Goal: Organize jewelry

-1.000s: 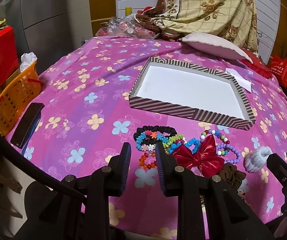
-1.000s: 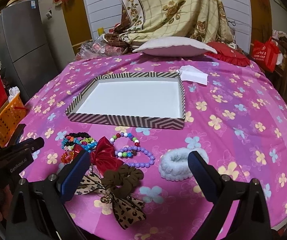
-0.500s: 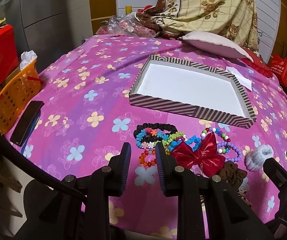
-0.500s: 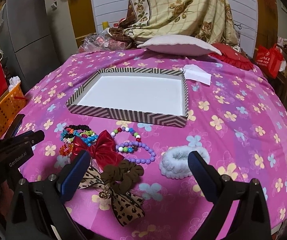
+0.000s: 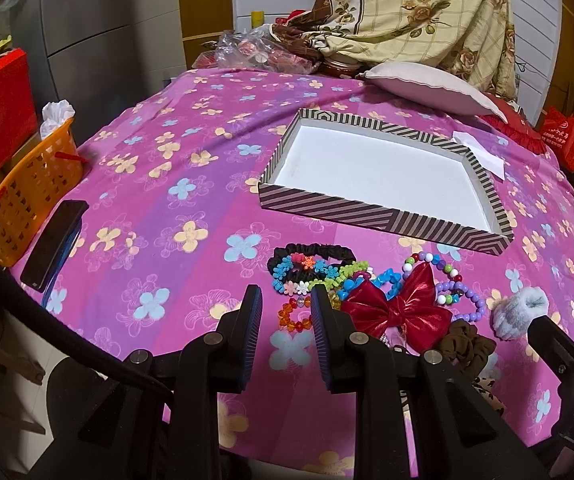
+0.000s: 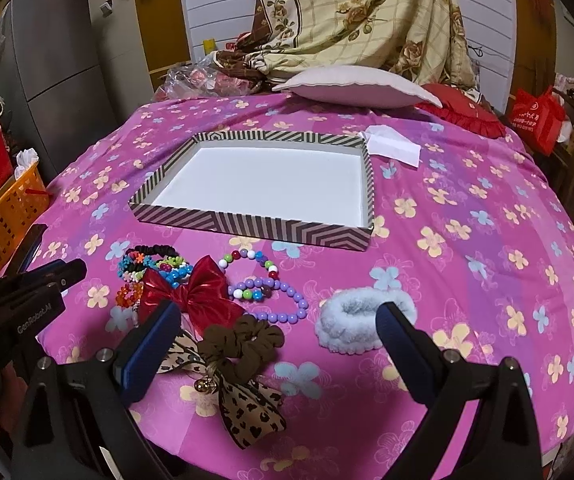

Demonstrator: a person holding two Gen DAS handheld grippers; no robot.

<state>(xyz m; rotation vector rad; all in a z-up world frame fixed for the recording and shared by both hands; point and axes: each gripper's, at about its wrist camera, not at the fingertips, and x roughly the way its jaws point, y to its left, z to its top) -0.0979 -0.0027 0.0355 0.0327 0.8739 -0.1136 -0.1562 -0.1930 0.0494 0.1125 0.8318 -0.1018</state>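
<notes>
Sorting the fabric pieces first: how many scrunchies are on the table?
3: black scrunchie under the flower bracelets, brown scrunchie nearest the right gripper, fluffy white scrunchie apart on the right. Others may hide under the pile.

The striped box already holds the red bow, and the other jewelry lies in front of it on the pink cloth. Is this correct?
Not quite: the striped box holds nothing. The shiny red bow lies on the pink flowered cloth in front of it with the other jewelry, as the right wrist view shows.

The left gripper (image 5: pixel 286 312) is held low with jaws narrowly parted; the right gripper (image 6: pixel 279 332) is spread wide.
</notes>
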